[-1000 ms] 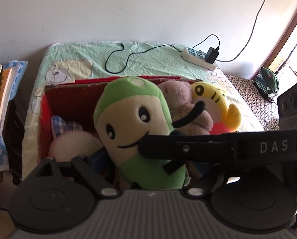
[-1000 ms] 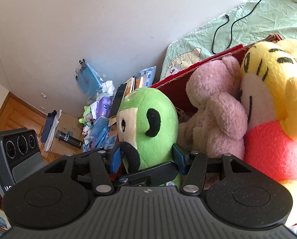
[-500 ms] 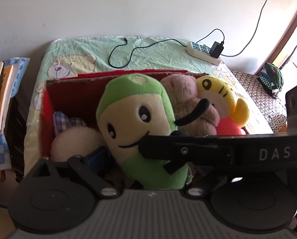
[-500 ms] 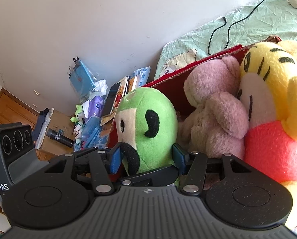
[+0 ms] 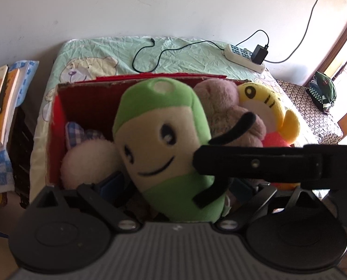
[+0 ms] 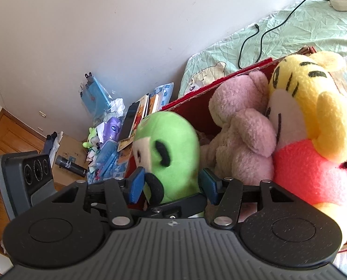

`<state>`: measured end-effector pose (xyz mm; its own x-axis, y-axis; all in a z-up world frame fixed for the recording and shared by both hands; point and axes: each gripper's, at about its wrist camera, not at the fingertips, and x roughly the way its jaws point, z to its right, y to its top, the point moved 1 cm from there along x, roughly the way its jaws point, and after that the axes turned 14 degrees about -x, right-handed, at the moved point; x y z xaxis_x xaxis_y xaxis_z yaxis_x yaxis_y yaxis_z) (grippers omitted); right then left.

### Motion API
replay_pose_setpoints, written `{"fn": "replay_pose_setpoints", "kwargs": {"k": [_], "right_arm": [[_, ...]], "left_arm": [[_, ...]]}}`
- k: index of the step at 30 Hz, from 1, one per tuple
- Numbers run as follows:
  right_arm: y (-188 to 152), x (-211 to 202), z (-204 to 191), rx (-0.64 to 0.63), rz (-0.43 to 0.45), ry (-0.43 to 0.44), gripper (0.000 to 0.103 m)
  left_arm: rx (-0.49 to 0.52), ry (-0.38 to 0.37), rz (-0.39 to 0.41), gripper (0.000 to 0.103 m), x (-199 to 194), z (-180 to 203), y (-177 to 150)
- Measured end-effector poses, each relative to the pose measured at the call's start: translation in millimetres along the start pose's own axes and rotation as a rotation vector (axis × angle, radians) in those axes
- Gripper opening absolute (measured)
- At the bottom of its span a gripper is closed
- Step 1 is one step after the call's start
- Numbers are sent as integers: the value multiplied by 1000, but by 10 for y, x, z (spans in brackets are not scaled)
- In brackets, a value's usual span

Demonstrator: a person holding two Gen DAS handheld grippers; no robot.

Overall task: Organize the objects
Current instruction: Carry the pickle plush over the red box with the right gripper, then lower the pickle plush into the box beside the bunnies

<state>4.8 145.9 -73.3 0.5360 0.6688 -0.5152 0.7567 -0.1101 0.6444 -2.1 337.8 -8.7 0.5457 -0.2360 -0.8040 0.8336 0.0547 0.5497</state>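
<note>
A green plush toy (image 5: 164,144) with a cream smiling face hangs over the open red box (image 5: 84,98). My right gripper (image 6: 172,184) is shut on the green plush (image 6: 171,144), its blue pads pressing both sides. In the left wrist view one right-gripper finger (image 5: 255,163) crosses the plush as a black bar. My left gripper (image 5: 176,184) is open, its fingers straddling the plush's lower body with a gap on the left. Inside the box sit a pink bear (image 6: 241,135), a yellow and red plush (image 6: 313,107) and a white fluffy toy (image 5: 87,161).
The box rests on a bed with a pale green sheet (image 5: 185,56), against a white wall. A power strip (image 5: 243,54) with a black cable lies at the bed's far end. Stacked books (image 5: 1,107) stand at the left. Floor clutter (image 6: 108,140) lies beyond.
Both grippers and the green plush have shifted slightly together over the box. The plush leans a bit more to the right in the left wrist view. Neither grip has changed.
</note>
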Motion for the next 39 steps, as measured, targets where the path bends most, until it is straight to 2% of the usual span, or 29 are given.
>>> {"fn": "replay_pose_setpoints", "kwargs": {"k": [1,2,4,7,15,20,30,39], "right_arm": [[-1,-3,-6,-3,-5,-1,53],[-4,-5,-8,-4,-8,1,46],[-10,-8,-5,2,-14,4,40],[-12,-4,-1,18,-22,12,37],[-44,113,-88,37,-44,24,37],[-93,109,-65,63,-44,24,37],[-188,9,-81,38,-10,-46,44],[-207,-129,-128,26,-2,-92,44]], "left_arm": [[-2,1,1,95,-10,-4,-3],[-5,4,2,95,-21,-9,-5],[-8,12,3,95,-45,-18,-13],[-12,21,4,95,-79,-28,-25],[34,107,25,95,-168,-38,-65],[-3,104,6,95,-135,-70,-89],[1,149,-4,95,-46,104,-154],[56,205,27,98,-117,277,-216]]}}
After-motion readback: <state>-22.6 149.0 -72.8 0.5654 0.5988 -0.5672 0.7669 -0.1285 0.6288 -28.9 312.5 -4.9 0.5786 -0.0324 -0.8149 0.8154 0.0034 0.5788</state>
